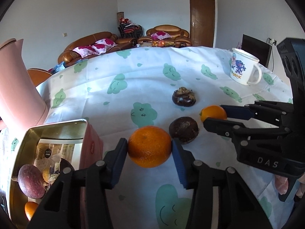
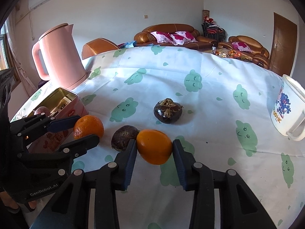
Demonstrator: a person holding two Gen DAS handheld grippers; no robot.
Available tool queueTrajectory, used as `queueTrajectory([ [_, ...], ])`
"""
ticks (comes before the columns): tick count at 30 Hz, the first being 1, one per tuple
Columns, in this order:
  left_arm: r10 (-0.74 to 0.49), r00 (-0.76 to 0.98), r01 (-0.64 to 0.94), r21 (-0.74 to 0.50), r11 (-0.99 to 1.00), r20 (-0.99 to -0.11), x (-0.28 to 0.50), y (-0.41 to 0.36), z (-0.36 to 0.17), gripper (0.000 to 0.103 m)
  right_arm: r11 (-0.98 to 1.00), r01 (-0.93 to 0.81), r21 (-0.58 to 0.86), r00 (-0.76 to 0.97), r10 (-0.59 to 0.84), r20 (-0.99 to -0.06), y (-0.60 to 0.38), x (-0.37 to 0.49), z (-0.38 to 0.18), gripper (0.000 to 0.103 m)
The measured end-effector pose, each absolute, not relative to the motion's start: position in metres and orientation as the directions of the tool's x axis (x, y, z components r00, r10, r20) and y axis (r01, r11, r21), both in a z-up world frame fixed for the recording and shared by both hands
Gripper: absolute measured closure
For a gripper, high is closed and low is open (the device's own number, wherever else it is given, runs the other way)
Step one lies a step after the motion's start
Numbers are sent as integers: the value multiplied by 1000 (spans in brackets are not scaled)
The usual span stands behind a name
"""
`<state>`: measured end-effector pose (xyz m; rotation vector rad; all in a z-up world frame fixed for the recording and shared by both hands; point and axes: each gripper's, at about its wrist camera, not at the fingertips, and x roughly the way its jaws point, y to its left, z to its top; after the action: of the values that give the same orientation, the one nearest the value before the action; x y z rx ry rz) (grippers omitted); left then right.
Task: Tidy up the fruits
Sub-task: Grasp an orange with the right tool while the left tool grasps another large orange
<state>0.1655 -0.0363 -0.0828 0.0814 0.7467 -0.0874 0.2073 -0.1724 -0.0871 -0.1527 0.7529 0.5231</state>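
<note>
My left gripper (image 1: 150, 146) is shut on an orange (image 1: 149, 146), just right of a pink tin box (image 1: 57, 127). The box holds a purple fruit (image 1: 31, 181) and a small orange (image 1: 30, 209). My right gripper (image 2: 154, 147) is shut on a second orange (image 2: 154, 146); it also shows in the left wrist view (image 1: 213, 113). A dark round fruit (image 2: 124, 137) lies on the cloth between the two grippers. Another dark fruit (image 2: 167, 111) with a dry crown lies farther back. The left gripper (image 2: 85, 126) with its orange (image 2: 88, 126) shows in the right wrist view.
A pink kettle (image 2: 61, 57) stands behind the tin box (image 2: 64, 103) at the left. A white printed mug (image 2: 287, 108) stands at the right, also in the left wrist view (image 1: 243, 66). The table wears a white cloth (image 2: 209, 99) with green prints. Sofas stand beyond the far edge.
</note>
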Motion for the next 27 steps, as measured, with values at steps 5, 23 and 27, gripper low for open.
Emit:
queueTrajectory([
  [5, -58, 769, 96, 25, 995, -637, 158, -31, -76, 54, 862, -505, 43, 633, 404, -661, -173, 203, -83, 63],
  [23, -27, 851, 58, 42, 997, -524, 137, -27, -62, 54, 858, -513, 32, 684, 432, -587, -178, 191, -74, 63],
  [27, -23, 860, 54, 46, 997, -509, 134, -28, -60, 54, 857, -514, 30, 689, 434, -580, -178, 189, -73, 63],
])
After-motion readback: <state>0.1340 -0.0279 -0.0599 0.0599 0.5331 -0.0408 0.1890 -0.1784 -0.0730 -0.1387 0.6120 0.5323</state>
